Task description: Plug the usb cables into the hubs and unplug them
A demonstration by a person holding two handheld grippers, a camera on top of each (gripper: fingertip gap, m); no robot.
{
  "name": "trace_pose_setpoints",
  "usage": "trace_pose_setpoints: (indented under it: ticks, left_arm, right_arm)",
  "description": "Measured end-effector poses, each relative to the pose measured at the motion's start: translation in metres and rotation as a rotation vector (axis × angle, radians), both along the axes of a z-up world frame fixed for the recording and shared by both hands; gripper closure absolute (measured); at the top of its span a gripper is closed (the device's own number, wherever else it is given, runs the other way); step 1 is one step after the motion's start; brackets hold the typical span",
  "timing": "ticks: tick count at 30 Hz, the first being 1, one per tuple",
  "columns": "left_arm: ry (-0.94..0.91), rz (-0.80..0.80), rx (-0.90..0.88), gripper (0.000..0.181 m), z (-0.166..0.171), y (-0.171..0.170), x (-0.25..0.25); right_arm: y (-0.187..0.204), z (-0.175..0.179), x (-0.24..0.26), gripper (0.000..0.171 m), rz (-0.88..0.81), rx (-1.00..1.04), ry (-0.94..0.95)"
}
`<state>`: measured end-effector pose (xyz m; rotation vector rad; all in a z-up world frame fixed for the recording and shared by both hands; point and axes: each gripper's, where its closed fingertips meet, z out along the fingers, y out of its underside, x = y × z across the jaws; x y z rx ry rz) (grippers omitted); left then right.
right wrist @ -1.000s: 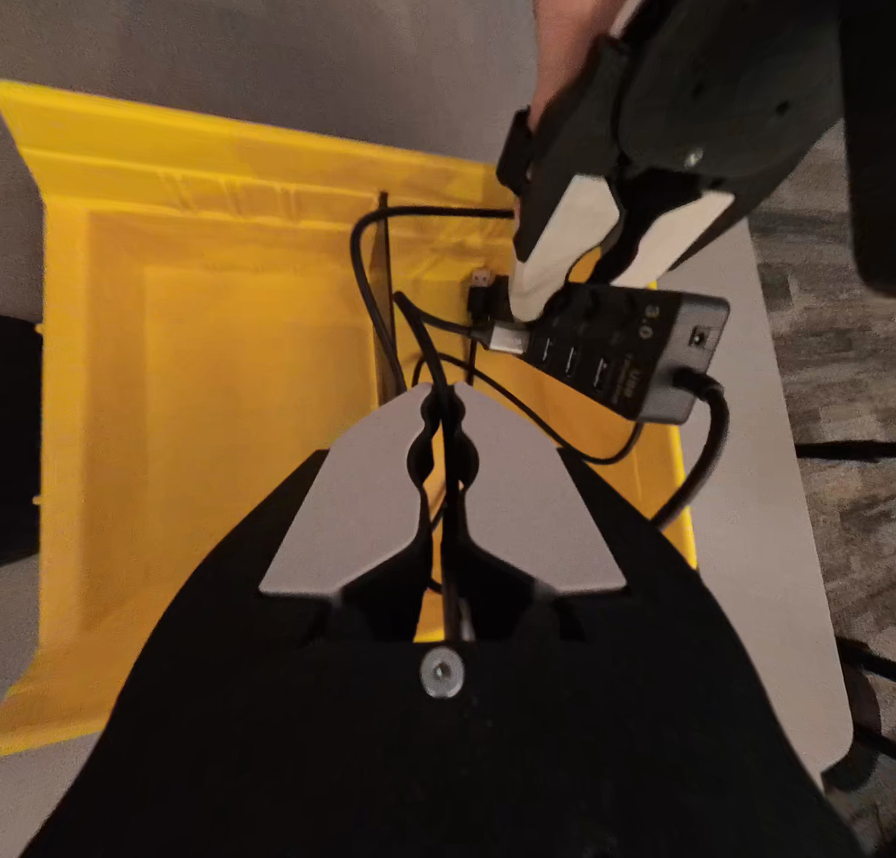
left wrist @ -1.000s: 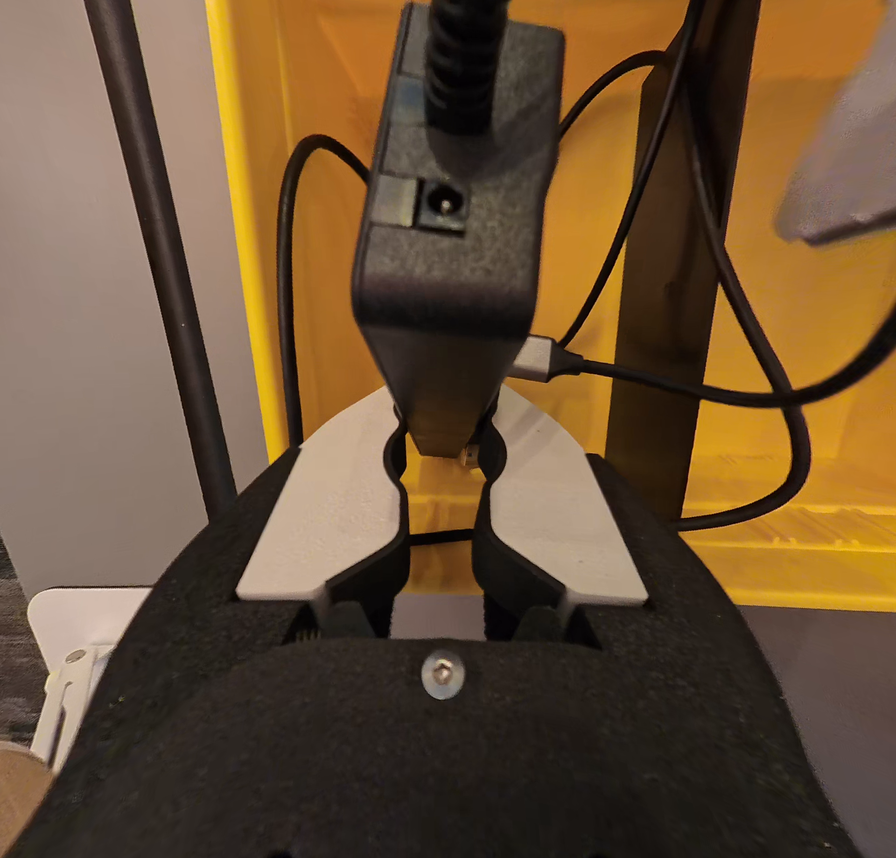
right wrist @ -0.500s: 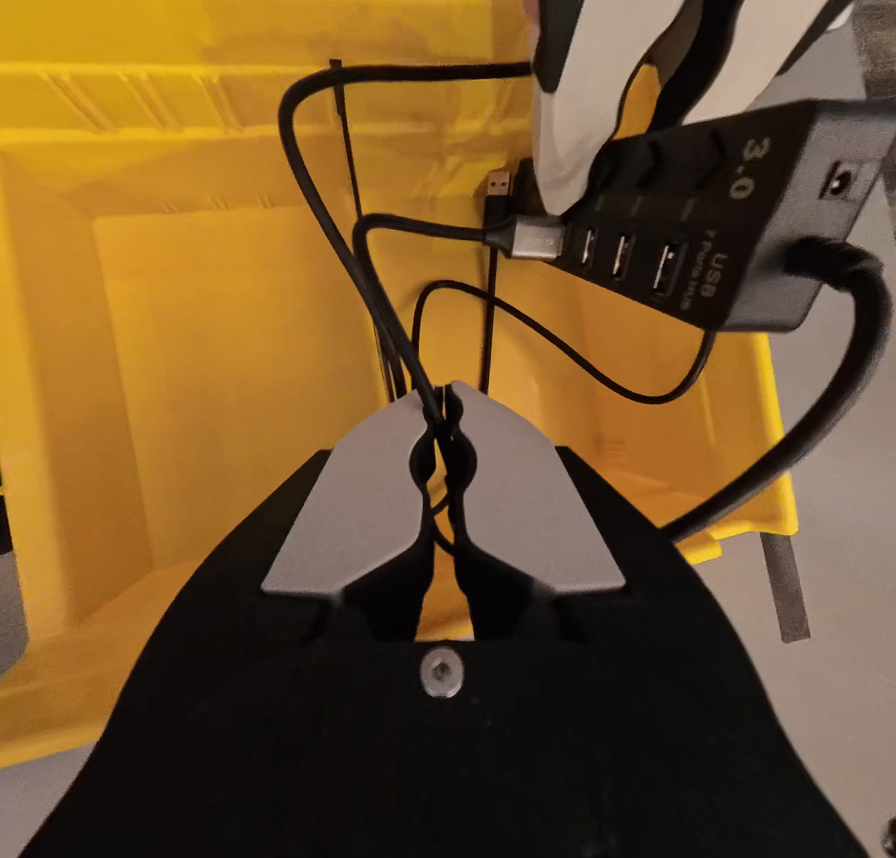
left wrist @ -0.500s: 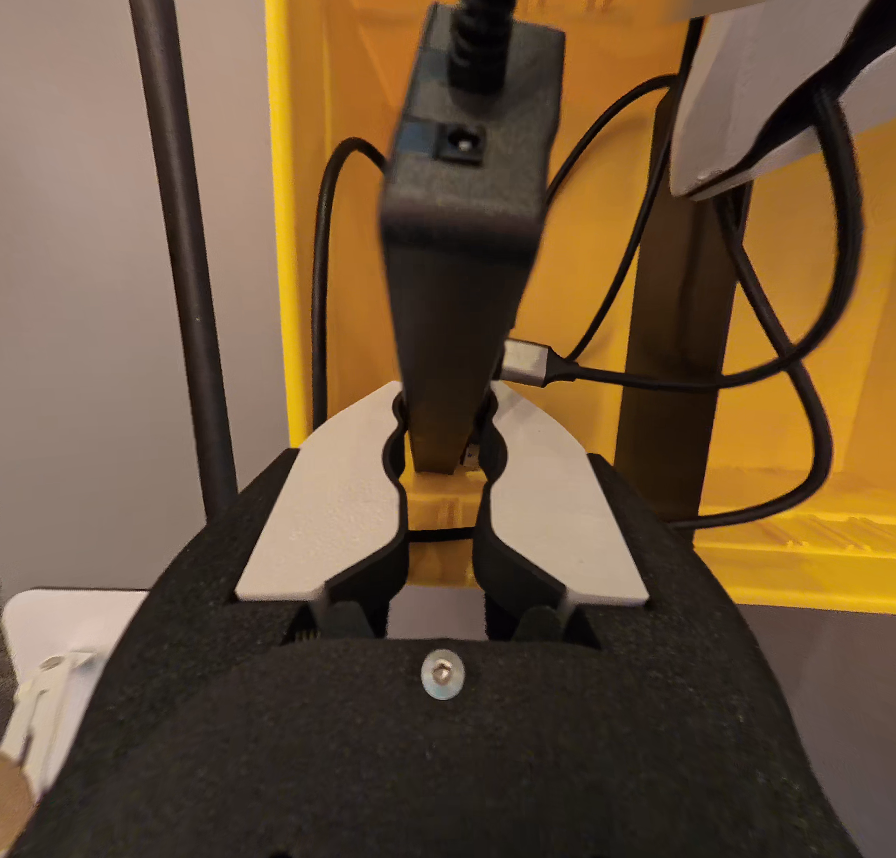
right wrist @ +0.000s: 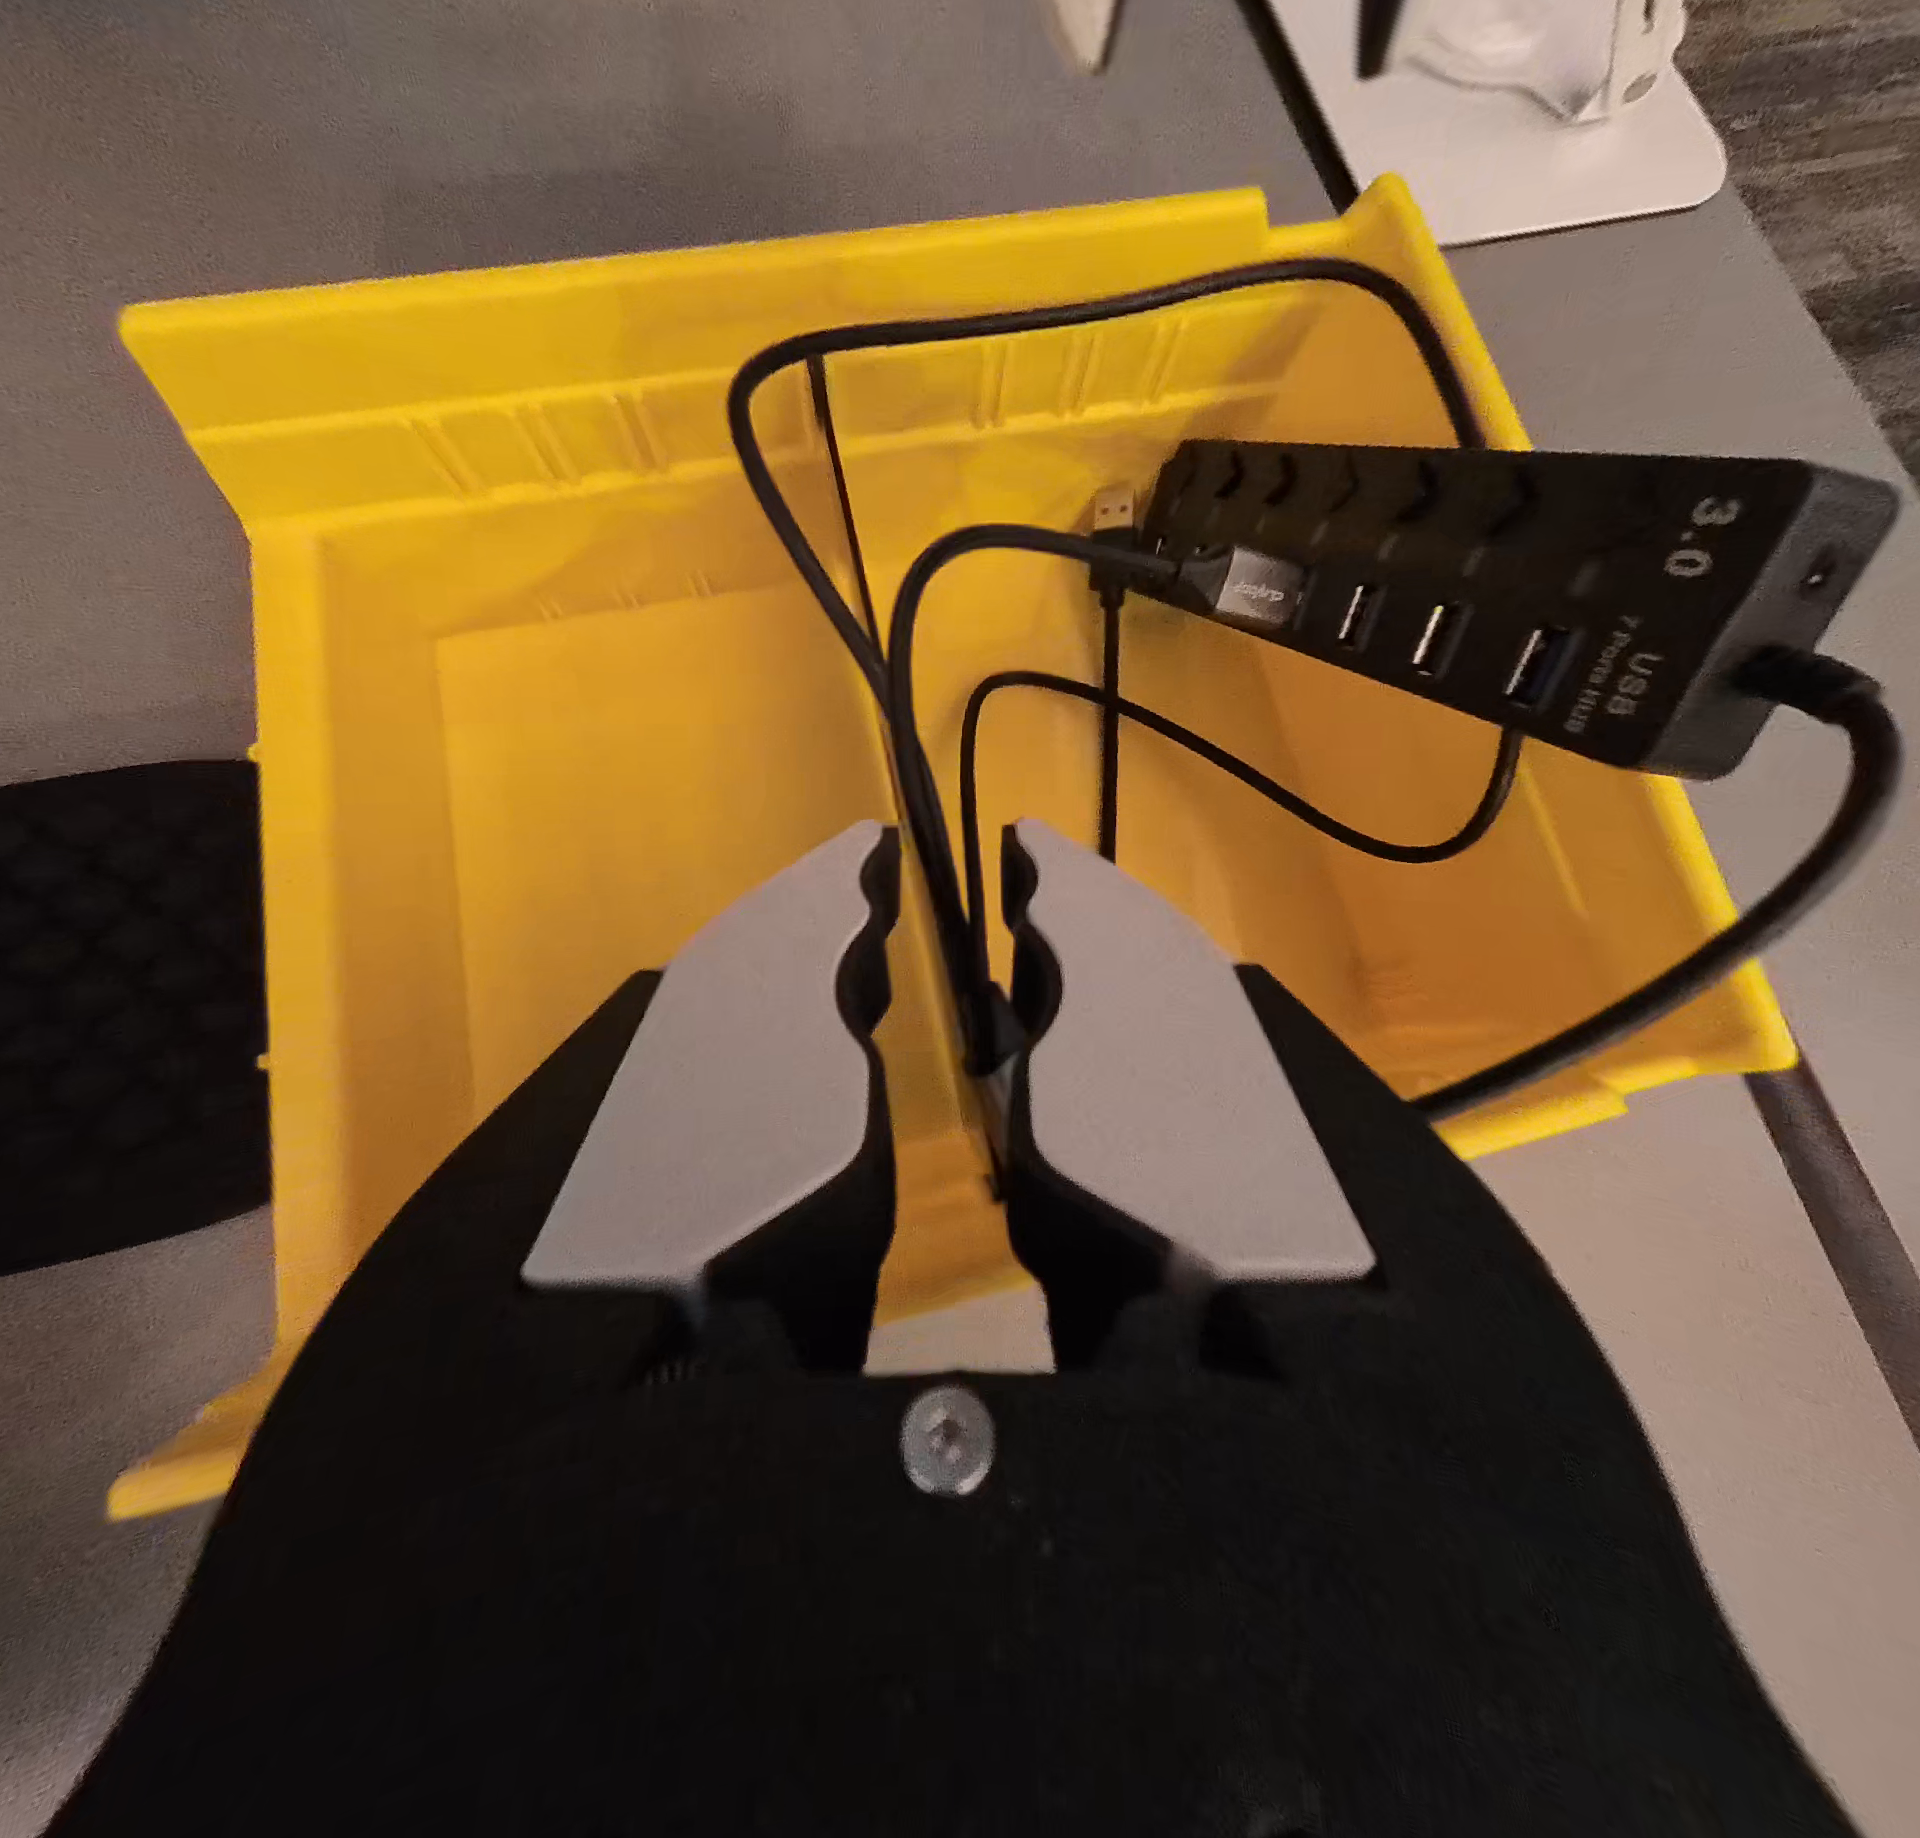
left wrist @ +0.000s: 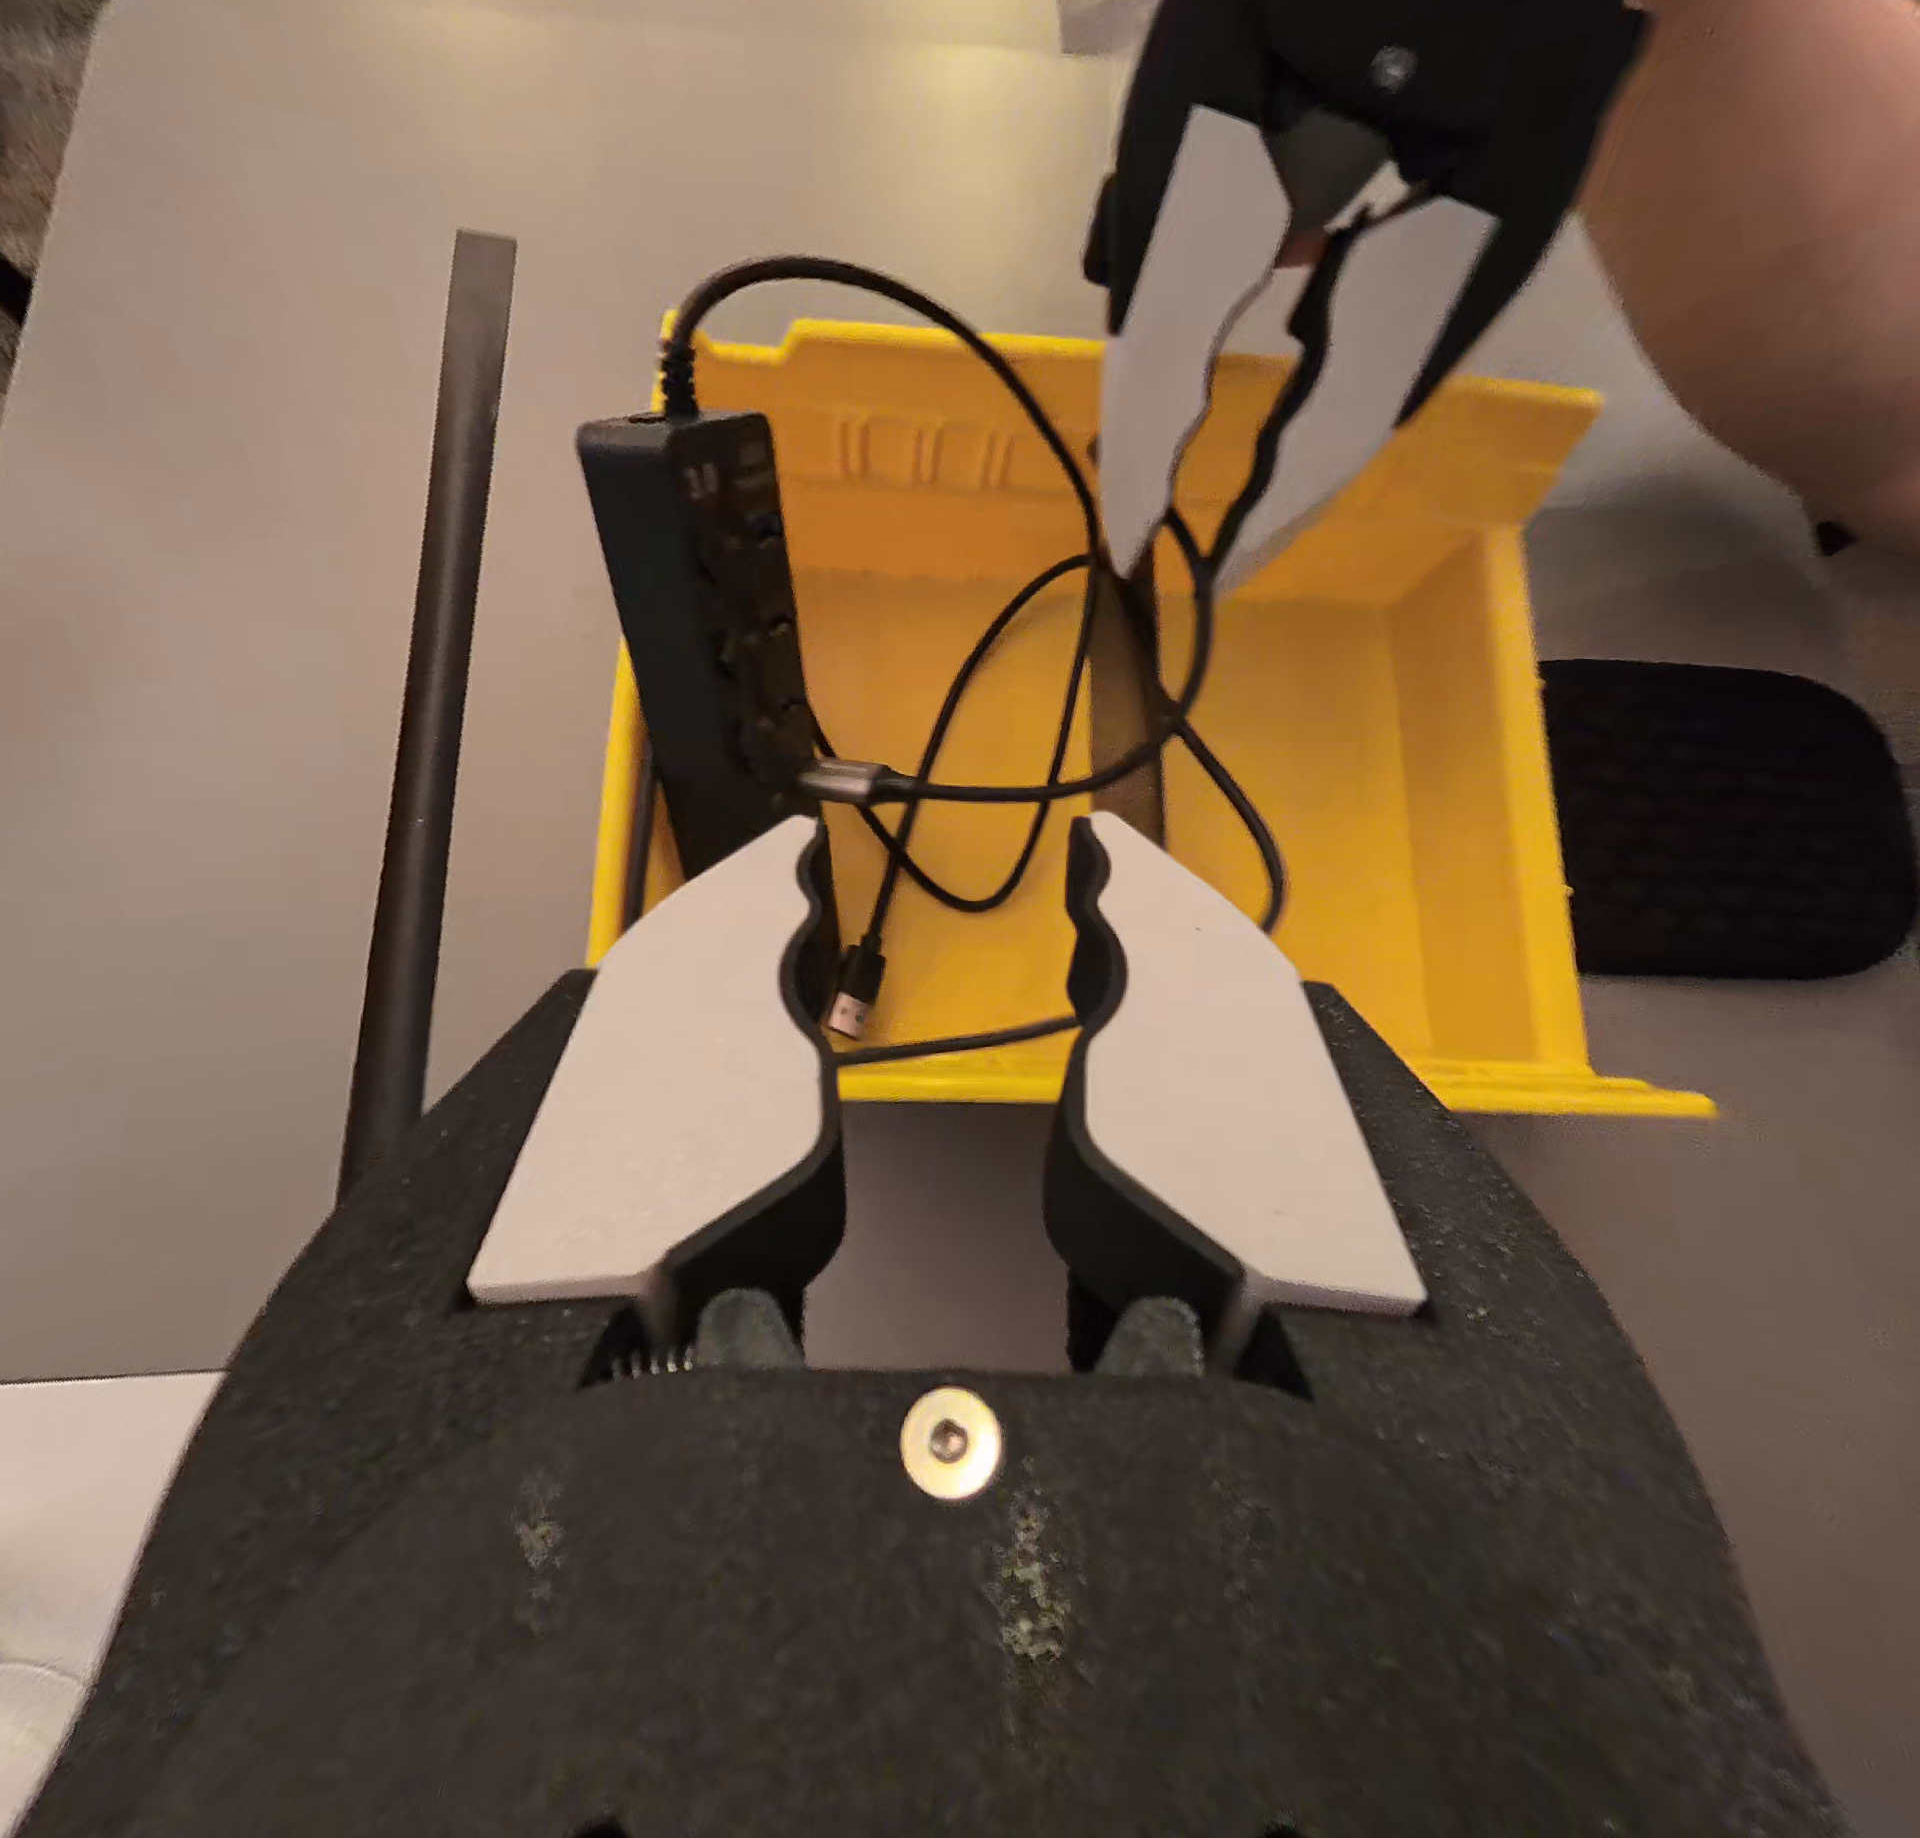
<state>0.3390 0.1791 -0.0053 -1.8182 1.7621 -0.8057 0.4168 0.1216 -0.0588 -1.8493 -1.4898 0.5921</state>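
Observation:
The black USB hub (left wrist: pixel 696 625) leans in the left compartment of the yellow bin (left wrist: pixel 1455 749), free of any gripper. A cable's silver plug (left wrist: pixel 842 778) sits in one of its ports. A loose USB plug (left wrist: pixel 857 999) hangs by my left finger. My left gripper (left wrist: pixel 945 838) is open and empty, just in front of the bin. In the right wrist view the hub (right wrist: pixel 1507 583) rests on the bin's (right wrist: pixel 623 801) right wall with the silver plug (right wrist: pixel 1257 591) in it. My right gripper (right wrist: pixel 951 838) is open; black cables (right wrist: pixel 935 915) run loosely between its fingers. It also shows in the left wrist view (left wrist: pixel 1179 562).
A dark divider (left wrist: pixel 1117 708) splits the bin. A black pole (left wrist: pixel 436 645) stands left of the bin. A black mesh pad (left wrist: pixel 1714 822) lies right of it. A white stand (right wrist: pixel 1507 74) is behind the bin. A person's arm (left wrist: pixel 1766 230) holds the right gripper. The gap from one gripper's tips to the other's is roughly 12 centimetres. Between my left fingertips and the black USB hub (left wrist: pixel 696 625) there is roughly 7 centimetres. The right camera catches it too, in the right wrist view (right wrist: pixel 1552 490).
My left gripper opened, let go of the hub and pulled back; the hub now leans in the bin. My right gripper opened off the cable it was pinching.

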Motion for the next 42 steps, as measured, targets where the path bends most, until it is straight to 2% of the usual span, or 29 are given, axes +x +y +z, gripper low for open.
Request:
trace_pose_setpoints:
  ticks: [5, 9, 13, 15, 16, 22, 24, 29, 31, 36, 39, 42]
  left_arm:
    - [-0.13, -0.008, 0.035, 0.141, 0.024, -0.039, -0.045]
    - [-0.313, 0.044, 0.069, 0.141, 0.059, -0.07, -0.096]
    - [-0.454, 0.149, 0.117, 0.141, 0.092, -0.093, -0.161]
    - [-0.441, 0.233, 0.204, 0.14, 0.096, -0.095, -0.199]
    - [-0.434, 0.279, 0.25, 0.141, 0.098, -0.096, -0.218]
    - [-0.296, 0.544, 0.39, 0.143, 0.087, -0.105, -0.327]
    - [-0.217, 0.611, 0.396, 0.152, 0.074, -0.107, -0.359]
    - [0.056, 0.656, 0.288, 0.146, 0.014, -0.126, -0.424]
    - [0.13, 0.617, 0.23, 0.143, -0.009, -0.143, -0.439]
    - [0.328, 0.537, 0.205, 0.145, -0.056, -0.169, -0.468]
    - [0.409, 0.529, 0.196, 0.145, -0.071, -0.172, -0.479]
    - [0.5, 0.545, 0.235, 0.149, -0.079, -0.161, -0.49]
  right_arm:
    - [-0.01, 0.038, 0.013, 0.15, -0.04, 0.05, 0.18]
    - [-0.016, 0.095, 0.013, 0.149, -0.114, 0.183, 0.383]
    - [-0.017, 0.159, -0.004, 0.129, -0.279, 0.22, 0.539]
    - [-0.03, 0.187, -0.026, 0.112, -0.257, 0.239, 0.585]
    - [-0.035, 0.202, -0.039, 0.108, -0.247, 0.265, 0.612]
    - [-0.039, 0.252, -0.095, 0.116, -0.347, 0.46, 0.55]
    - [-0.035, 0.255, -0.109, 0.118, -0.366, 0.474, 0.527]
    - [-0.034, 0.233, -0.14, 0.119, -0.33, 0.411, 0.562]
    - [-0.034, 0.22, -0.151, 0.122, -0.258, 0.389, 0.564]
    - [-0.013, 0.193, -0.149, 0.122, -0.306, 0.347, 0.444]
    - [-0.011, 0.19, -0.154, 0.122, -0.294, 0.344, 0.435]
    - [-0.011, 0.185, -0.16, 0.122, -0.268, 0.352, 0.406]
